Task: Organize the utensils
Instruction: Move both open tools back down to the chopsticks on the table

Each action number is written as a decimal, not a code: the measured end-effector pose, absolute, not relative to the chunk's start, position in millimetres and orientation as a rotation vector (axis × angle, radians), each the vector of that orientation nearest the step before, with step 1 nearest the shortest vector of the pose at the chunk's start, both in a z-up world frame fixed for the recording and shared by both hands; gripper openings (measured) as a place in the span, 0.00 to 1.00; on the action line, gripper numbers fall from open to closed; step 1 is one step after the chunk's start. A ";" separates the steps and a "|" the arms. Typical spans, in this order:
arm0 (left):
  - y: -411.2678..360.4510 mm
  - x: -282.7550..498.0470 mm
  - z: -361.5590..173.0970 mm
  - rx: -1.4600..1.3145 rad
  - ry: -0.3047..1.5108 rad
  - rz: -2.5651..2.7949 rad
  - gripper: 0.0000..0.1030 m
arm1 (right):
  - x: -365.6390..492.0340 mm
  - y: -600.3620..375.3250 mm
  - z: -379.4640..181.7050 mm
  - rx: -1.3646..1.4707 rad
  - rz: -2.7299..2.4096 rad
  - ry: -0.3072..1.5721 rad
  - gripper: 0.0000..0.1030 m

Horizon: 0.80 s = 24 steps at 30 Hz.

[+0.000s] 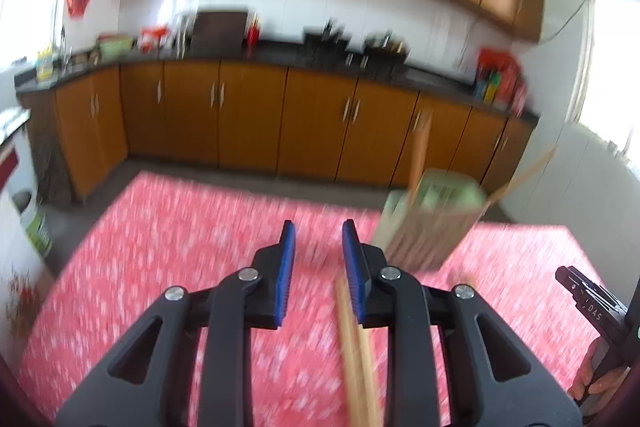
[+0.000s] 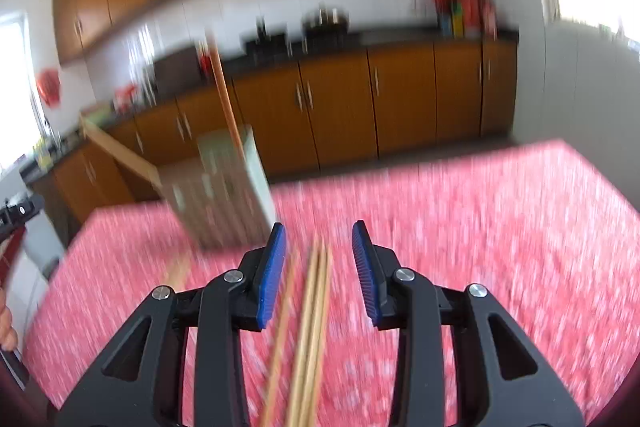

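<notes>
Both views are motion-blurred. A pale green utensil holder (image 2: 224,191) stands on the red-patterned counter (image 2: 500,227), with some chopsticks already upright in it. More loose chopsticks (image 2: 312,327) lie near the holder, under the right hand-held gripper (image 2: 320,267), whose jaws are wide apart and empty. The left hand-held gripper (image 1: 318,263) is likewise parted, gripping nothing. The step is likely picking up: next, close on the sticks. No writing is legible.

A table with a red and white cloth (image 1: 180,247) holds a pale green holder (image 1: 428,219) on its far side. Wooden chopsticks (image 2: 312,327) lie flat on the near part of the cloth.
</notes>
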<state>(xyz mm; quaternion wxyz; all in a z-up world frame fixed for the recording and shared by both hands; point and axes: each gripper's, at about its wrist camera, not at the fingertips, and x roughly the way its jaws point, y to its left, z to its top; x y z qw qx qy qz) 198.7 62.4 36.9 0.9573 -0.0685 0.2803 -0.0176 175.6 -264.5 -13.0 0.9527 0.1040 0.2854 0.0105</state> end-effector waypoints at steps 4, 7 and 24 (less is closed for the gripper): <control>70.7 191.6 -10.5 -0.154 0.685 -0.010 0.25 | 172.3 -252.7 -65.5 0.218 0.061 0.741 0.25; 70.8 186.0 -34.4 -0.150 0.737 -0.008 0.25 | 171.3 -244.1 -88.6 0.212 0.070 0.813 0.21; 42.7 176.1 -68.8 -0.101 0.813 -0.078 0.25 | 177.7 -232.8 -117.3 0.095 0.013 0.877 0.17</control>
